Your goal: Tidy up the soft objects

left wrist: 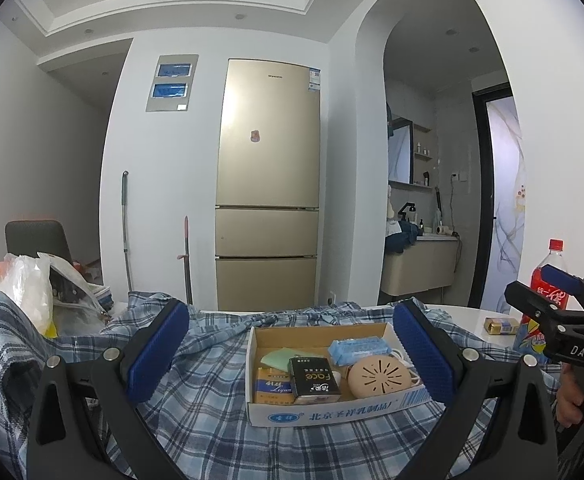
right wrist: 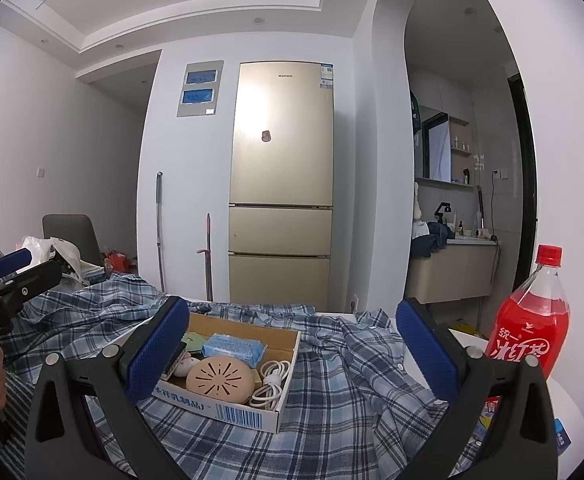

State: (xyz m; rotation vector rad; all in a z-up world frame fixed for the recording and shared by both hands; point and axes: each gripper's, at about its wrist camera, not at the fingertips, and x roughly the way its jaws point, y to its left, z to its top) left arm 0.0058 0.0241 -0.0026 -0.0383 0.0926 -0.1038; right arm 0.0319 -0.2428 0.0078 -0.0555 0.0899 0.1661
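Left wrist view, left tool (left wrist: 292, 354) spread wide above a cardboard box (left wrist: 331, 412) on plaid shirt (left wrist: 196, 420), right tool (right wrist: 292, 354) wide too, red bottle (right wrist: 531, 332) near the bench's right edge.

The shirt (left wrist: 196, 412) is soft woven plaid cloth, matt and creased. The box (left wrist: 323, 414) is plain cardboard with a printed paper face. The bottle (right wrist: 531, 320) is clear glossy plastic. The fridge (right wrist: 282, 184) has a smooth, satin metallic front. The worktop (left wrist: 471, 316) looks smooth and white.
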